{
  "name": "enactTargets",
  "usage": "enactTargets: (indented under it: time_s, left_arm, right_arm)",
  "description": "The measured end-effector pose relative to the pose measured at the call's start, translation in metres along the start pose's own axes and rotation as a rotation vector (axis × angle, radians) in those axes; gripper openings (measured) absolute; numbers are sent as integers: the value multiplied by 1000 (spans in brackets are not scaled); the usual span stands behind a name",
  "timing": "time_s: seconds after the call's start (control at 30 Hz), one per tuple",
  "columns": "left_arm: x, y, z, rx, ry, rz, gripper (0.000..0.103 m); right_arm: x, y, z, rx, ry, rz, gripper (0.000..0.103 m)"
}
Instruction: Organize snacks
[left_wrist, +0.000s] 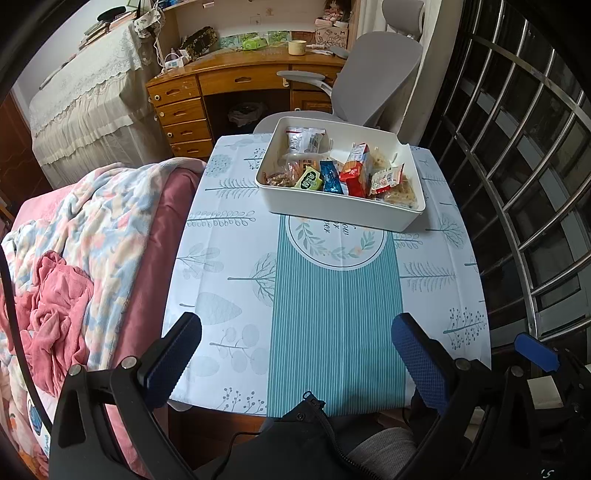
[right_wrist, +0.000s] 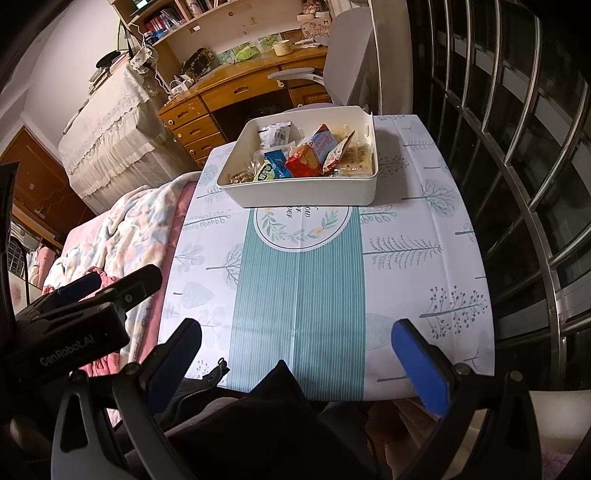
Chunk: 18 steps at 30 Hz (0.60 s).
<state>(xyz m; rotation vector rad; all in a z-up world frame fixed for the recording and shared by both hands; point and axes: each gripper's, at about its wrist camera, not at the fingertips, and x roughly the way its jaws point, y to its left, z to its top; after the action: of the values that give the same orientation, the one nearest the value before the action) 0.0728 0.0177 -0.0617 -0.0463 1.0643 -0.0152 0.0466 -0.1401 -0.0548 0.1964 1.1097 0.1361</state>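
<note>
A white plastic bin (left_wrist: 340, 210) (right_wrist: 295, 192) stands at the far end of the table and holds several snack packets: a red box (left_wrist: 356, 171) (right_wrist: 304, 162), a blue bar (left_wrist: 331, 179) (right_wrist: 277, 162), a green packet (left_wrist: 309, 179) (right_wrist: 265, 171) and clear bags. My left gripper (left_wrist: 297, 332) hovers open over the table's near edge, nothing between its fingers. My right gripper (right_wrist: 297, 338) is also open and empty above the near edge. The right gripper's blue pad (left_wrist: 535, 350) shows at the left view's right margin, and the left gripper's body (right_wrist: 70, 325) at the right view's left margin.
The table wears a white and teal cloth (left_wrist: 332, 314) (right_wrist: 299, 295). A bed with a floral blanket (left_wrist: 92, 236) (right_wrist: 122, 229) adjoins the left side. Metal window bars (left_wrist: 535, 184) (right_wrist: 517, 184) run along the right. A grey chair (left_wrist: 369, 81) and wooden desk (left_wrist: 229, 81) stand behind.
</note>
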Motion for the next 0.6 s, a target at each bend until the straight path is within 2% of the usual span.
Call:
enactTargets:
  time_s: [0.6]
  left_arm:
    - [0,0,1,3,1,1,102]
  right_arm:
    - [0,-1,2,1,3,2,103]
